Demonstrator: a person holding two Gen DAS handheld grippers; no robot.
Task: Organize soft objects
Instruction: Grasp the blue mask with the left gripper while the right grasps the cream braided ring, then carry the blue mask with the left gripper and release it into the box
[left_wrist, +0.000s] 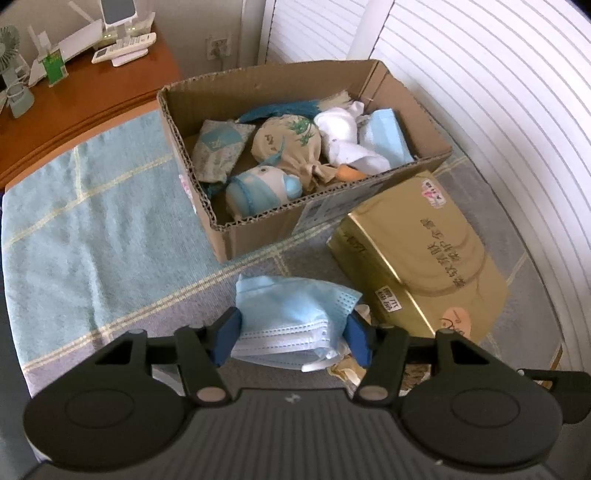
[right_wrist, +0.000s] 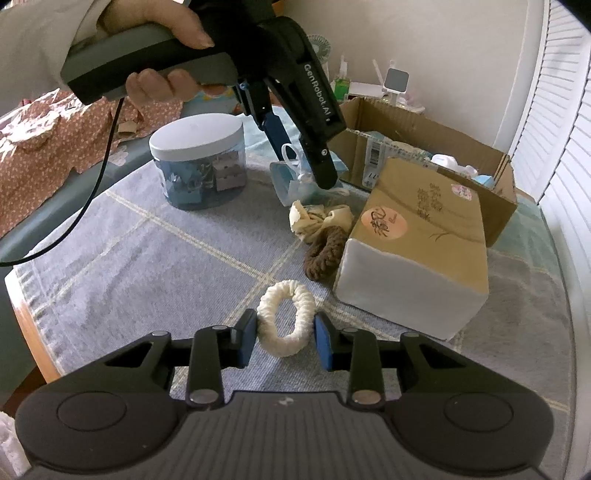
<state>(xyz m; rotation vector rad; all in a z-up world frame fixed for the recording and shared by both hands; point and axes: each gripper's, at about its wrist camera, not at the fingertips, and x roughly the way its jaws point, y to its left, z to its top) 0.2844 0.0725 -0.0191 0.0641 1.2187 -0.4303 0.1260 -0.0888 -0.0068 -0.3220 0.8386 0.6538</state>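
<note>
Left wrist view: left gripper (left_wrist: 293, 334) clamped the blue masks (left_wrist: 295, 317), cardboard box (left_wrist: 258, 229) straight ahead. Right gripper (right_wrist: 284, 336) pinched the white scrunchie (right_wrist: 286, 317) on the cloth, farther from the box.

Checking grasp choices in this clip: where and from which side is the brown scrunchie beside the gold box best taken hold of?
Grip the brown scrunchie across its front loop, the rounded part nearest the white scrunchie. Come from above on the open cloth side, since the gold box crowds its right edge and the cream fabric piece lies against its far end. It lies flat, so pinching one band seems safest.
</note>
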